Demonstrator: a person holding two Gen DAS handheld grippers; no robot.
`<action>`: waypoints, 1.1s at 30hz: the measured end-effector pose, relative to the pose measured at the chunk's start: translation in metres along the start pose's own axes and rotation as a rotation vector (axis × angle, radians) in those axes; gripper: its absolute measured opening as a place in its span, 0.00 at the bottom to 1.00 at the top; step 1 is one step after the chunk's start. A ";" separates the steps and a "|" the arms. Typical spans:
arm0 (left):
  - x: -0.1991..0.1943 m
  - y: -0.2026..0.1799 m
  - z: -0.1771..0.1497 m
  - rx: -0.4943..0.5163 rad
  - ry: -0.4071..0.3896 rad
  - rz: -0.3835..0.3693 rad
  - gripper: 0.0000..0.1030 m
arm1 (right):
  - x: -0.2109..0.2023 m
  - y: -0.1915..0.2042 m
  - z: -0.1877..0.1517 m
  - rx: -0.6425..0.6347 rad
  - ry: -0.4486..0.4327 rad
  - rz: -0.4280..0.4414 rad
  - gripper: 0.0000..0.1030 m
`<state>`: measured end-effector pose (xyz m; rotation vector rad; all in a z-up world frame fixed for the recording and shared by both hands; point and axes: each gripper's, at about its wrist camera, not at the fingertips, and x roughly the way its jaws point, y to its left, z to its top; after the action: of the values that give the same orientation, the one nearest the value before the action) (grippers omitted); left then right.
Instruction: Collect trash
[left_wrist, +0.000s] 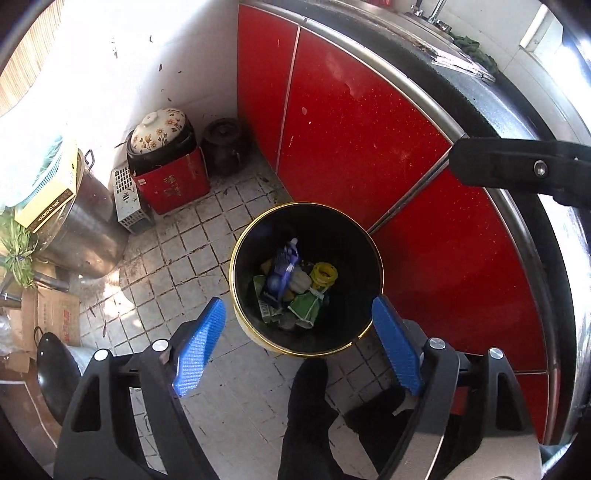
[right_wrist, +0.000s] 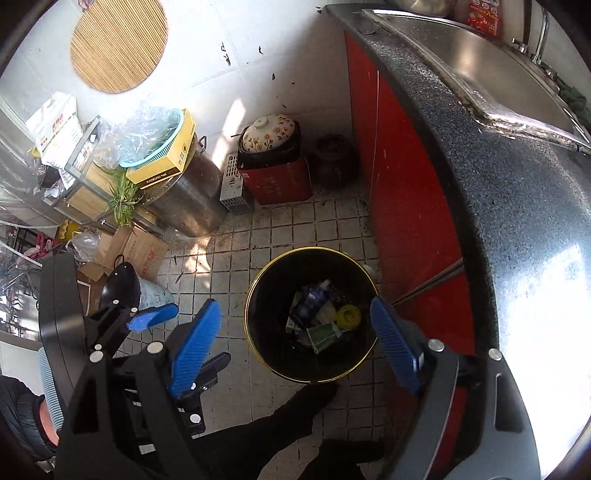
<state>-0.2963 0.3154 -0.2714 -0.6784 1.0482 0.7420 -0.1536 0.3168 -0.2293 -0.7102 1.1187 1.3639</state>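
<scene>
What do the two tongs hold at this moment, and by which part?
Nothing is held. The left tongs and the right tongs are both open and empty above the round black bin with a gold rim, which holds trash.

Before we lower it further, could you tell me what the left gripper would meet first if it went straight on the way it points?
Probably the trash bin, open-topped: the open left gripper points down into it. Depth is uncertain.

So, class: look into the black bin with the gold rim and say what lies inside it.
Inside the bin lie a blue packet, a yellow ring-shaped piece, a whitish lump and green wrappers. Whatever sits beneath this pile is covered.
</scene>
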 end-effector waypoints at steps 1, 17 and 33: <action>-0.003 -0.001 0.000 0.003 -0.003 0.005 0.77 | -0.005 -0.001 -0.001 0.004 -0.008 -0.001 0.78; -0.082 -0.141 0.058 0.355 -0.166 -0.114 0.81 | -0.210 -0.113 -0.091 0.344 -0.326 -0.290 0.82; -0.132 -0.472 -0.001 0.982 -0.134 -0.485 0.92 | -0.383 -0.215 -0.372 0.965 -0.417 -0.743 0.88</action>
<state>0.0425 0.0143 -0.0839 -0.0084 0.9287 -0.1810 0.0340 -0.1993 -0.0570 -0.0706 0.8851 0.2271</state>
